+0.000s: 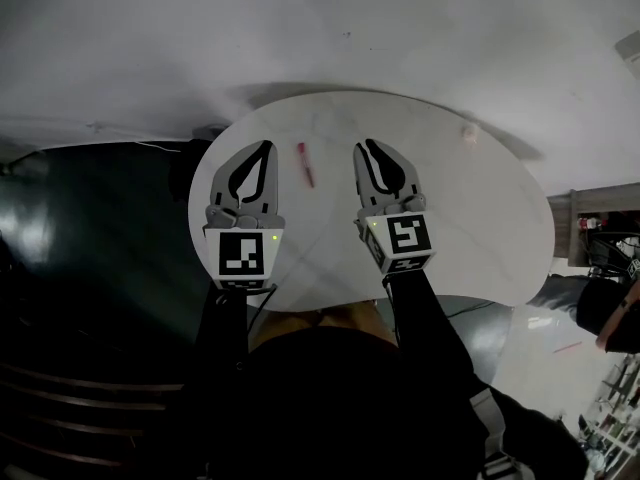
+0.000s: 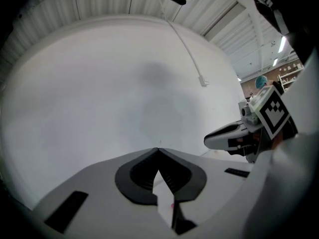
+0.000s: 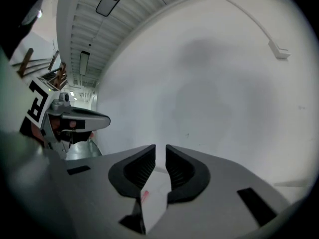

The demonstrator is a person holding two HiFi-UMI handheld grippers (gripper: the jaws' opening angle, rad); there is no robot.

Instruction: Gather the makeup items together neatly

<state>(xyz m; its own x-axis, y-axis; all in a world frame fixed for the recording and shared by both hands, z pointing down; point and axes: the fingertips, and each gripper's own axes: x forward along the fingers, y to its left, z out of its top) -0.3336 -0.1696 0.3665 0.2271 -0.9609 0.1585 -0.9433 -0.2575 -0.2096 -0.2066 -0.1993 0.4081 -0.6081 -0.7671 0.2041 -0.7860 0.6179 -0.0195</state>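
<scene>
A slim red makeup stick (image 1: 305, 164) lies on the round white table (image 1: 470, 218), between my two grippers and slightly beyond their tips' line. A small pale pink item (image 1: 468, 133) sits near the table's far right rim. My left gripper (image 1: 266, 145) hovers over the table's left part, its tips touching (image 2: 158, 149) and nothing in them. Right of the stick, my right gripper (image 1: 362, 146) has only a thin slit between its jaws (image 3: 160, 147), and that slit is empty. Each gripper shows in the other's view: the right gripper (image 2: 224, 136) and the left gripper (image 3: 99, 119).
A plain white wall (image 1: 300, 28) rises just behind the table. Dark floor (image 1: 90, 228) lies to the left. A person's arm (image 1: 612, 313) and shelves with clutter (image 1: 600, 238) are at the far right, off the table.
</scene>
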